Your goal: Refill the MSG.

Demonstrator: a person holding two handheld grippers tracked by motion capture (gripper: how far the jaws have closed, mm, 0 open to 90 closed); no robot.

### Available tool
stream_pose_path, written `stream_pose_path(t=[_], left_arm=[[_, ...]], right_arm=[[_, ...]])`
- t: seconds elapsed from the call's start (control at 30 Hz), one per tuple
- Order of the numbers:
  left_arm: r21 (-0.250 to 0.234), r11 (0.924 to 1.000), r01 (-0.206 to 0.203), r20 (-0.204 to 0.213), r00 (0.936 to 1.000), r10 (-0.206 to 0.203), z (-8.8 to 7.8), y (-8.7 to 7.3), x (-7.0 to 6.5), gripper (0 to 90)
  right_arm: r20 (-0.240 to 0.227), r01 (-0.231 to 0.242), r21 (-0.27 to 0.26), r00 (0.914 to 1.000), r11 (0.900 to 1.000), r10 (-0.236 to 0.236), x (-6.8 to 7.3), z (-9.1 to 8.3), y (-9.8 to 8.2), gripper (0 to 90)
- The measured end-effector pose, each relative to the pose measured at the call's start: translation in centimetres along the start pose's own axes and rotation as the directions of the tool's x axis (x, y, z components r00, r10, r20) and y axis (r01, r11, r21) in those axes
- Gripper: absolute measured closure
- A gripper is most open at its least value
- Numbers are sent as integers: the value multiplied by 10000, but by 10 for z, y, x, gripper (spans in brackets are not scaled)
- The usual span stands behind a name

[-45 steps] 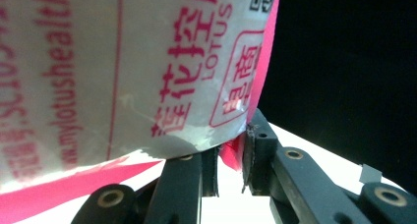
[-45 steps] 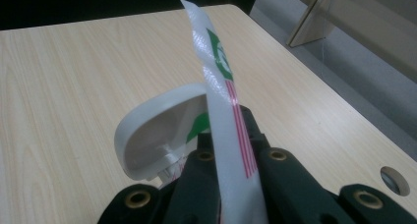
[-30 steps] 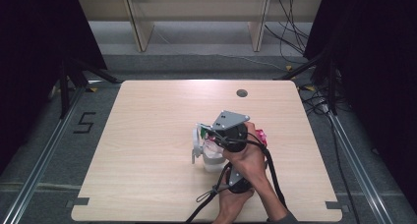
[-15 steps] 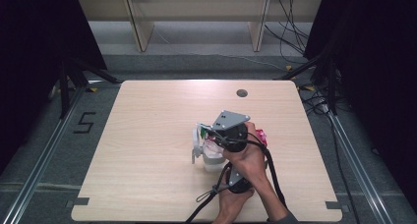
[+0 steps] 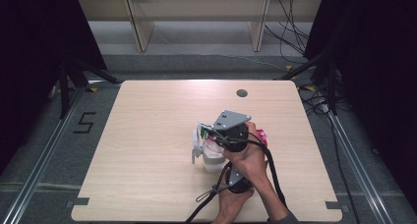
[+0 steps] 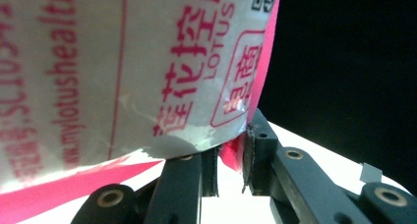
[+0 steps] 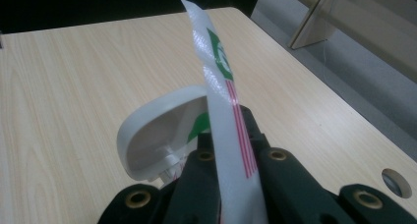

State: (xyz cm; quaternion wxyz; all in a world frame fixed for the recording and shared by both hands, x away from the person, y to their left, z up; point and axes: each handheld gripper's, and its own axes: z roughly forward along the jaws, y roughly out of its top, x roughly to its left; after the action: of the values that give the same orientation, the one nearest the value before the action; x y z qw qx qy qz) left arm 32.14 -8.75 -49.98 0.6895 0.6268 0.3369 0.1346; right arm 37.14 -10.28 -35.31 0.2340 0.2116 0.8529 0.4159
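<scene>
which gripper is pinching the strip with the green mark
The right gripper: its jaws are shut on the white strip with a green mark and red stripes. The left gripper instead pinches the pink-printed pack.

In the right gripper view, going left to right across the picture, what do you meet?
White plastic lid, standing open → white wrapper strip with green and red print, pinched upright between the jaws of the right gripper → round hole in the table near the right edge.
</scene>
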Motion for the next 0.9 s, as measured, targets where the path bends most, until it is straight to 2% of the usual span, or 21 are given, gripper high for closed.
stream_pose_path(t=[0.03, 0.07, 0.1, 0.13, 0.17, 0.23, 0.27, 0.33, 0.37, 0.4, 0.43, 0.47, 0.53, 0.57, 0.63, 0.73, 0.77, 0.8, 0.83, 0.87, 0.9], left_arm=[[481, 9982, -366, 81, 9993, 363, -3, 1, 3, 784], [19, 10000, 17, 25, 10000, -17, 0, 0, 0, 784], [30, 10000, -22, 40, 10000, 22, 0, 0, 0, 783], [1198, 9832, -1378, -34, 9903, 1392, -8, 2, 10, 783], [1345, 9805, -1436, 119, 9896, 1433, -9, 3, 11, 783], [1137, 9842, -1355, 23, 9907, 1361, -7, 2, 9, 783], [1277, 9818, -1409, 111, 9900, 1406, -9, 3, 10, 783], [1084, 9860, -1263, -9, 9919, 1272, -7, 2, 9, 782], [1180, 9854, -1231, 186, 9924, 1217, -8, 3, 9, 782], [1058, 9866, -1246, 136, 9922, 1238, -7, 2, 9, 781], [1227, 9836, -1319, 220, 9912, 1302, -8, 3, 10, 781], [1157, 9854, -1246, 299, 9921, 1220, -8, 3, 10, 780], [1128, 9852, -1292, 163, 9916, 1282, -7, 2, 9, 779], [1162, 9842, -1339, 149, 9910, 1330, -7, 2, 9, 778], [1272, 9828, -1335, 361, 9909, 1299, -7, 2, 10, 776], [1400, 9802, -1402, 254, 9901, 1380, -8, 1, 12, 773], [1278, 9853, -1133, -231, 9928, 1172, -9, 0, 10, 772], [1199, 9859, -1164, -178, 9927, 1194, -8, -1, 10, 771], [1457, 9802, -1342, -85, 9906, 1369, -9, 0, 12, 769], [1758, 9699, -1683, 81, 9855, 1695, -11, 1, 13, 769], [1774, 9692, -1707, 78, 9850, 1721, -11, 1, 13, 768]], right_arm=[[19, -23, -12, 10000, 10000, 23, 0, 0, 0, 900], [-8, -129, 53, 9999, 9999, 129, 0, -1, 0, 900], [0, -64, -22, 10000, 10000, 64, 0, -1, -1, 900], [-22, -81, -45, 10000, 10000, 80, -1, -1, 0, 900], [-15, -88, -86, 10000, 9999, 87, -1, -1, -1, 900], [-8, -107, -104, 9999, 9999, 107, -1, -2, -1, 900], [-11, -122, -77, 9999, 9999, 122, -1, -3, 0, 900], [-19, -83, -113, 10000, 9999, 83, -1, -3, 0, 900], [-46, -169, -129, 9998, 9998, 168, -1, -4, 0, 900], [-65, -138, -192, 9999, 9997, 137, -2, -4, 0, 900], [-25, -100, -251, 9999, 9996, 99, -2, -5, 0, 900], [-26, -123, -238, 9999, 9996, 123, -2, -5, 0, 900], [4, -221, -194, 9998, 9996, 221, -1, -6, 0, 900], [-20, -89, -256, 10000, 9996, 89, -3, -6, 0, 900], [-44, -161, -258, 9999, 9995, 160, -3, -7, 0, 900], [-60, -229, -362, 9997, 9991, 227, -5, -9, -1, 900], [-1, -414, -386, 9991, 9984, 415, -5, -10, -1, 900], [-73, -474, -398, 9989, 9981, 472, -6, -11, -1, 900], [-77, -489, -453, 9988, 9978, 486, -7, -12, -2, 900], [-130, -333, -480, 9994, 9983, 327, -9, -13, -2, 900], [-85, -581, -516, 9983, 9970, 577, -8, -14, -2, 900]])
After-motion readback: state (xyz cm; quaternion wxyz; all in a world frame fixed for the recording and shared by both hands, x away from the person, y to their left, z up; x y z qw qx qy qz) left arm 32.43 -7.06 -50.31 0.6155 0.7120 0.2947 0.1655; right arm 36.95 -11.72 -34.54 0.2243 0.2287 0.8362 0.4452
